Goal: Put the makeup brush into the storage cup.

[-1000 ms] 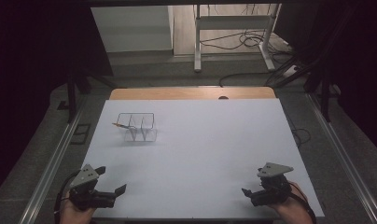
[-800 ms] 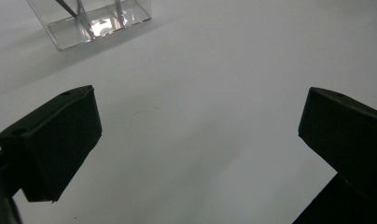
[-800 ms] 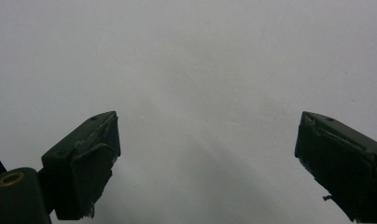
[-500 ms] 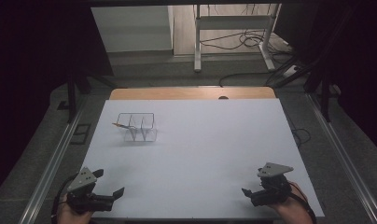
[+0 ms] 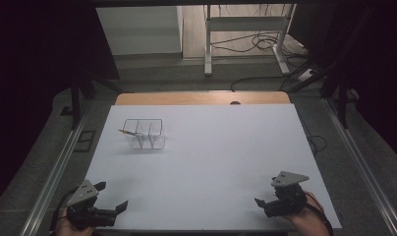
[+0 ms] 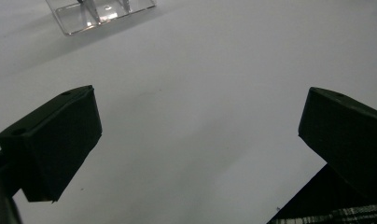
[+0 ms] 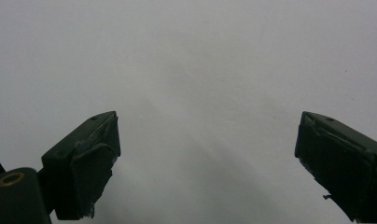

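Note:
A clear plastic rack (image 5: pixel 146 133) with several slots stands on the white table (image 5: pixel 211 147) at the back left; a thin stick-like item pokes from its left side. Its lower edge appears at the top of the left gripper view, clear rack (image 6: pixel 100 14). My left gripper (image 5: pixel 112 196) rests at the table's front left corner, jaws wide apart and empty, also seen as left gripper (image 6: pixel 198 126). My right gripper (image 5: pixel 264 200) sits at the front right, open over bare white surface, also seen as right gripper (image 7: pixel 207 140).
A wooden strip (image 5: pixel 201 98) borders the table's far edge. Metal rails (image 5: pixel 54 172) run along both sides. A white frame stand (image 5: pixel 245 34) and cables lie on the floor beyond. Dark surroundings flank the table.
My left gripper has slid back and slightly left toward the table's front corner. The right gripper has stayed put.

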Tool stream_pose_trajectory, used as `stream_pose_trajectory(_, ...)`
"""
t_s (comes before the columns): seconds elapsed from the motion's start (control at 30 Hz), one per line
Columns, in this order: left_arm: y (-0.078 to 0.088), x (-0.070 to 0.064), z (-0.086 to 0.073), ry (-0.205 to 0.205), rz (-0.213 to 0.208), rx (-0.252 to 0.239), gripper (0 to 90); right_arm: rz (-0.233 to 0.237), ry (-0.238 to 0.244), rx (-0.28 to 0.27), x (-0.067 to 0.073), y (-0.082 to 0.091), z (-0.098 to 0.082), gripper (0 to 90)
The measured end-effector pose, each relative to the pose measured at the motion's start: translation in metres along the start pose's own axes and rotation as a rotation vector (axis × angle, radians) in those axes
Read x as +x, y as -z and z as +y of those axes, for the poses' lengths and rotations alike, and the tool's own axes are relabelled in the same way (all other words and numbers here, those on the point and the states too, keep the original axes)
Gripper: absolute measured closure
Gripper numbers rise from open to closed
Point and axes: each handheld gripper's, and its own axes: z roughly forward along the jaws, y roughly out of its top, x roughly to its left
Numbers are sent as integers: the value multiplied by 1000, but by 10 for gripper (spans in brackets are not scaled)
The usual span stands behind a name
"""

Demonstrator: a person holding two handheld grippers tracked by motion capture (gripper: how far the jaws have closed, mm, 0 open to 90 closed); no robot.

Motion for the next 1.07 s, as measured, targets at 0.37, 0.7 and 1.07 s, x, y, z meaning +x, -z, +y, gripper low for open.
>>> stream_pose_trajectory(0.37,4,-2,-3,-10,12,12,0,-1,-1,0,0,0,0,68)
stream_pose_trajectory(0.7,7,-3,-5,-10,20,23,0,-2,-1,3,0,0,0,68)
stream_pose_trajectory(1.07,4,-3,-4,-14,21,48,3,-1,4,7,1,-1,0,68)
